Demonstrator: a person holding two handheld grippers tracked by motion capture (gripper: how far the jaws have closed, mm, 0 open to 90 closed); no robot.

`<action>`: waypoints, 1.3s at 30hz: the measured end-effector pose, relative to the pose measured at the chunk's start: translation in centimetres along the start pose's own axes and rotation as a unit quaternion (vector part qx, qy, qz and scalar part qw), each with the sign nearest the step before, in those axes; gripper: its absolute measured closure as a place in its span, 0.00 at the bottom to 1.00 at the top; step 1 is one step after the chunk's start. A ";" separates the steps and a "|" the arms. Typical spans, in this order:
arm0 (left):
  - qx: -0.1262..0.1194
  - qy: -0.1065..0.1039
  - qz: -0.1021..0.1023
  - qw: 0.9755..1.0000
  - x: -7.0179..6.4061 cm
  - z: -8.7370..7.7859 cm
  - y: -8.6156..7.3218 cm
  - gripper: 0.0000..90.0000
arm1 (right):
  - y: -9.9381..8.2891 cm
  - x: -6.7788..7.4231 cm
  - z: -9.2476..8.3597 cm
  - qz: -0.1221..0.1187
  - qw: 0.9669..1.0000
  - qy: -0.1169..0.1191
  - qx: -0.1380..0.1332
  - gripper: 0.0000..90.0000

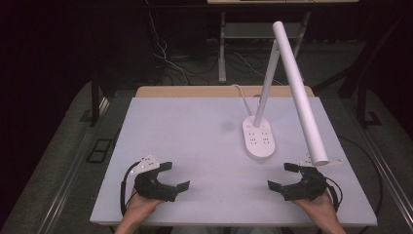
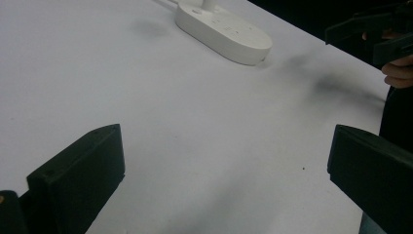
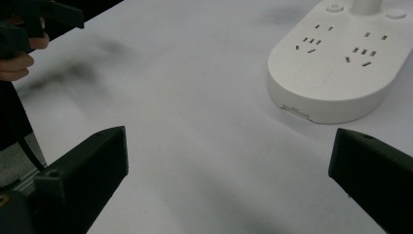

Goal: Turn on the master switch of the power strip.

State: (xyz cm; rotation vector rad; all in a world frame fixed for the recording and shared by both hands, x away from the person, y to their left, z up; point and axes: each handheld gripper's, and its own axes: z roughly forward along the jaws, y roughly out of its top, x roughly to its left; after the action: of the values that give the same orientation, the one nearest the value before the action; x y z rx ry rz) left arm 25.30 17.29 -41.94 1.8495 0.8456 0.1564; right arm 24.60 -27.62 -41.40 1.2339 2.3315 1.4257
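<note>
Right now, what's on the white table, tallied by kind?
Desk lamp with socket base: 1
Handheld grippers, left gripper and right gripper, both open and holding nothing: 2
Total: 3, all on the table

Between your hands the table (image 1: 195,141) lies bare, but the lamp base (image 1: 259,138) and its slanting head (image 1: 299,92) probably block the right.

lamp stem (image 3: 366,6) (top cropped)
</note>
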 end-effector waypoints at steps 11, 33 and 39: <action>0.014 -0.005 0.007 1.000 -0.2 0.1 0.3 0.00 | -0.2 0.1 -0.2 -0.004 1.000 0.003 0.008 0.01; 0.038 -0.018 0.012 0.999 -0.2 0.6 1.8 0.00 | -0.3 0.0 -0.4 -0.008 1.000 0.002 0.013 0.01; 0.041 -0.020 0.016 0.999 -0.2 0.9 2.7 0.00 | -0.3 0.0 -0.4 -0.007 1.000 0.001 0.014 0.01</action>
State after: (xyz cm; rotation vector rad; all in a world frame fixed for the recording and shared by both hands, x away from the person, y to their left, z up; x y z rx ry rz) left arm 26.88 15.94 -39.95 1.9379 0.8054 0.1048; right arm 24.24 -27.97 -41.45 1.2206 2.3638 1.3958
